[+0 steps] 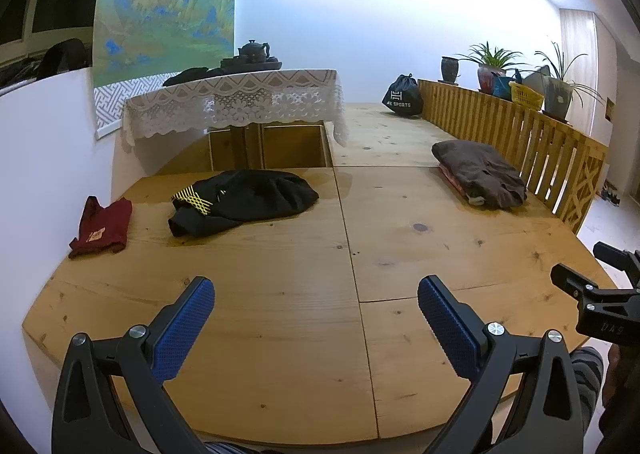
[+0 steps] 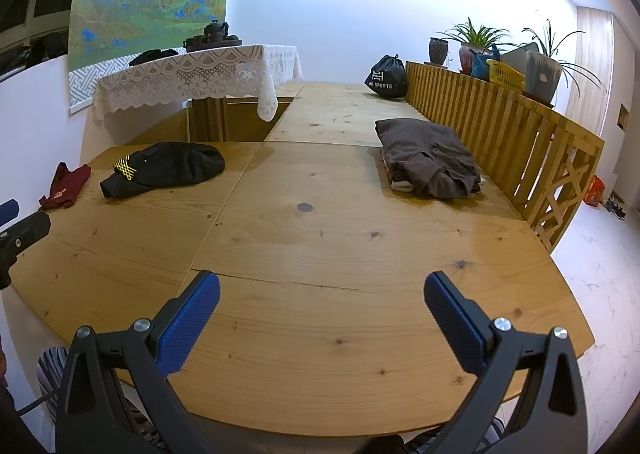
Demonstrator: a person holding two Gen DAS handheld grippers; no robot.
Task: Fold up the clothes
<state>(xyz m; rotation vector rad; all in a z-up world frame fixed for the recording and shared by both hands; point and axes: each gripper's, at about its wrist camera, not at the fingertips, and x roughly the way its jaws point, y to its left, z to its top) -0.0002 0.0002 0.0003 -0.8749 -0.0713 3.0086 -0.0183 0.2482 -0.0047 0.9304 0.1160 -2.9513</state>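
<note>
Black garment (image 1: pixel 244 197) lies crumpled, long axis left-right; both tools (image 1: pixel 316 328) (image 2: pixel 322 320) wide, empty.

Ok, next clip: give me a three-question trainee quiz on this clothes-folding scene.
1. True or false: the left gripper holds cloth.
2. Which lies nearest the wooden slat railing? A) crumpled black garment with yellow pattern B) small dark red garment C) folded brown garment pile
3. Fill in: the right gripper is ____.

Key: 1 false; 2 C; 3 open, above the bare wooden platform.
</note>
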